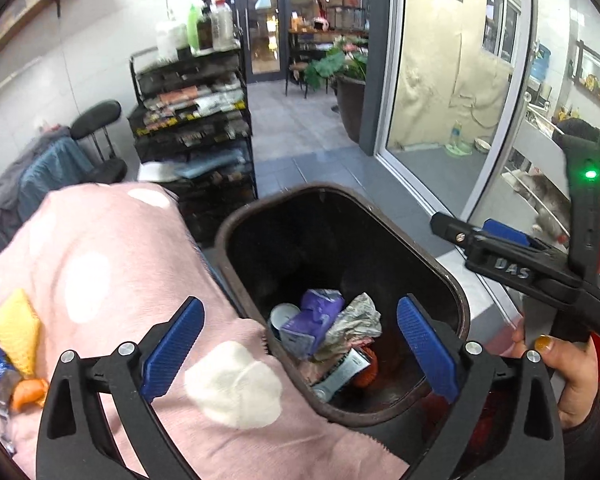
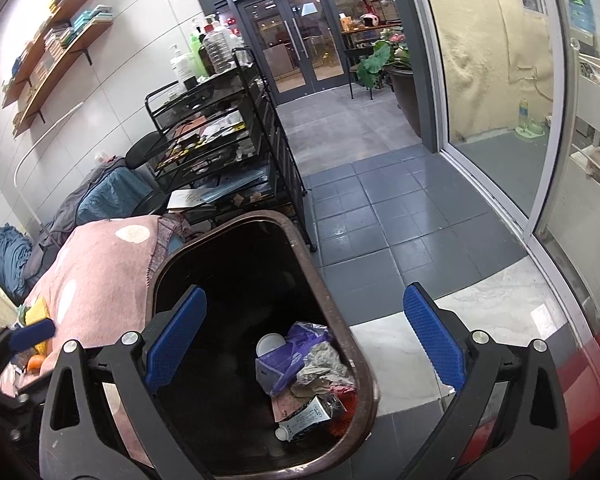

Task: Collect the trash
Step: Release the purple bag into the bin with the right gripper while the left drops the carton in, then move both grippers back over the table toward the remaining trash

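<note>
Left wrist view: the left tongs (image 1: 300, 348) gape wide over the bin (image 1: 456, 300) with nothing between the pads, likely just emptied; the trash, a purple carton (image 1: 312, 320) and crumpled paper (image 1: 356, 320), lies at the bottom; the right tongs (image 2: 304, 344) stand open and empty above the same bin; a pink spotted blanket (image 1: 112, 264) sits beside it with more scraps (image 1: 16, 344) probably left to collect; beyond stand a black rack (image 1: 196, 120), grey floor tiles (image 2: 364, 208) and glass doors (image 2: 296, 40).

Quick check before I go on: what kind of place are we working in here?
Probably a shop or salon entrance area: glass double doors, a black tiered cart topped with bottles, and wall shelves of books.
</note>
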Available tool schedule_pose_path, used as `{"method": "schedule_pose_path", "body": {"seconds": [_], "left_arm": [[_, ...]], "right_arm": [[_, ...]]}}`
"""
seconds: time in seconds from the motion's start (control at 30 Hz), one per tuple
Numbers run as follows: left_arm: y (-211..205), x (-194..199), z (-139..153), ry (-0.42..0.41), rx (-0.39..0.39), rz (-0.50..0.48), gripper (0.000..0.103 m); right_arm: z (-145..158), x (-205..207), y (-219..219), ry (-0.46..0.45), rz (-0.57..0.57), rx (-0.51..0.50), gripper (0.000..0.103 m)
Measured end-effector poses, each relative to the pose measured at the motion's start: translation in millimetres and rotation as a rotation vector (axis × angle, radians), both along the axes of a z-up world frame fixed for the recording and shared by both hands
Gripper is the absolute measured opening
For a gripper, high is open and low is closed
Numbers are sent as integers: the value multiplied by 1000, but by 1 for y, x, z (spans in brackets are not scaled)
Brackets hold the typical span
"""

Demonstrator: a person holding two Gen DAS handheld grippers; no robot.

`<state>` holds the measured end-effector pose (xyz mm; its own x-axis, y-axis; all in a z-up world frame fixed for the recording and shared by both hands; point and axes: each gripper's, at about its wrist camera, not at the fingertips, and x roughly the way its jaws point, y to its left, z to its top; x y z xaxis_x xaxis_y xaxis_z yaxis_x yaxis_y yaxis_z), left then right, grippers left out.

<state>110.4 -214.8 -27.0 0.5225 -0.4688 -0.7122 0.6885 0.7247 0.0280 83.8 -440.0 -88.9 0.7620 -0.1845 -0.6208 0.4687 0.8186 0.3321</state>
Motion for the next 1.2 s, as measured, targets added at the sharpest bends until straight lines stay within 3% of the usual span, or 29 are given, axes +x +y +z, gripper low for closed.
{"method": "schedule_pose_path", "body": {"seconds": [0.27,0.47,1.2], "left_arm": [[31,-9,13,-90,-30,61,98],[62,-5,13,-94,-59,143,98],[249,7,-3,-91,-39,620,98]], "right_arm": [[7,14,27,-3,75,-35,97],[15,26,56,-11,148,-76,97],[52,87,215,-64,581,-154,97]]}}
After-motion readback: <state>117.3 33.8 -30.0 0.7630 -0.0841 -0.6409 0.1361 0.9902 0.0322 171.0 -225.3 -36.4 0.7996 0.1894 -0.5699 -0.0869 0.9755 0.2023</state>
